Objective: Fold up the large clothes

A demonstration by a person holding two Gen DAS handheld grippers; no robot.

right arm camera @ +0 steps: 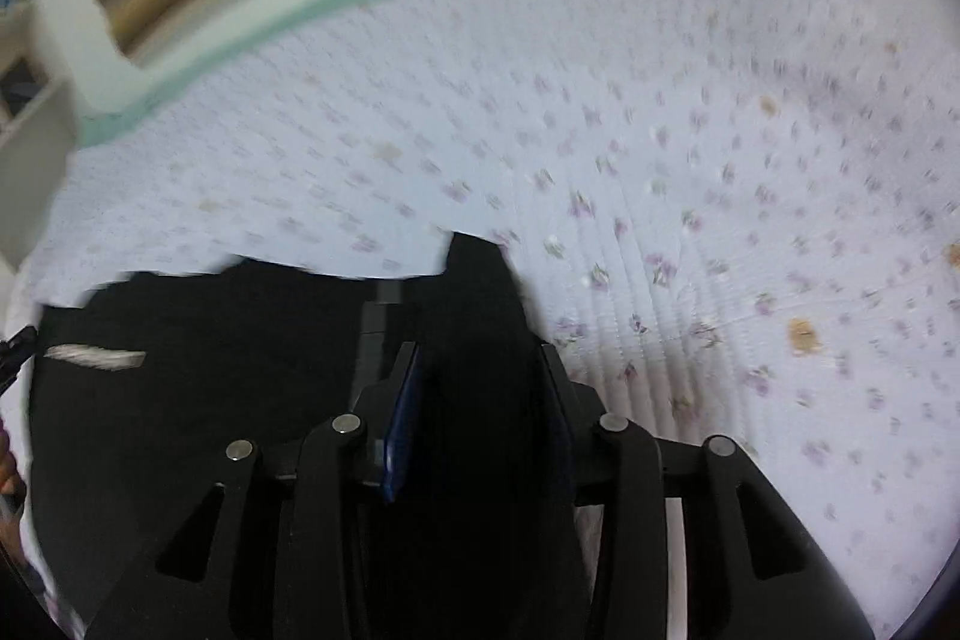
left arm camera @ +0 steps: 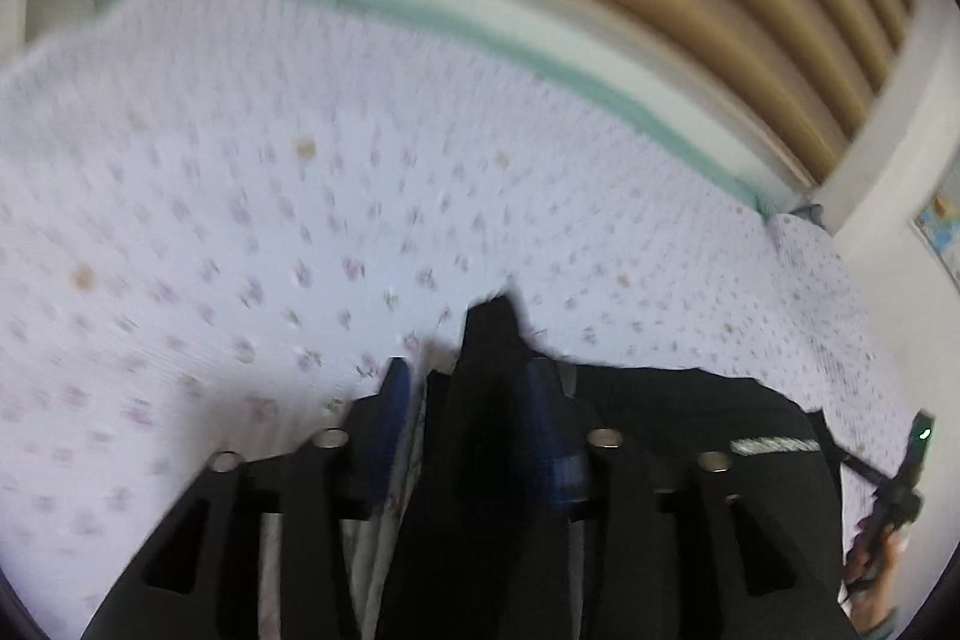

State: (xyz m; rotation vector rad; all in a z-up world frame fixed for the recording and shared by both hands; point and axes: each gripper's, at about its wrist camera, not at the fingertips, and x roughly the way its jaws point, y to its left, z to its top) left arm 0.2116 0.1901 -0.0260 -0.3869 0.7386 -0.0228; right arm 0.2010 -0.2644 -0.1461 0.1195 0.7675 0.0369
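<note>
Left gripper (left arm camera: 468, 382): nearest the lens in the left wrist view; its blue-padded jaws are clenched on a peak of the black garment (left arm camera: 690, 400), which rises between them.
Right gripper (right arm camera: 480, 370): likewise nearest in the right wrist view, clamped on a second peak of the same dark cloth.
Key relation: the garment stretches sideways between the two tongs, rightward from the left one and leftward from the right one, so its held edge runs from hand to hand; neither hand is nearer, each has its own corner.
Bedsheet (left arm camera: 300, 220): pale, with small flowers and a few brownish spots, spread beyond the cloth where a fold would likely be laid.
Garment look: black, limp, blurred; a small white label (right arm camera: 96, 357) shows on it.
Garment place: pinched at both tongs, its free part draped low over the sheet; whether it rests there I cannot tell.
</note>
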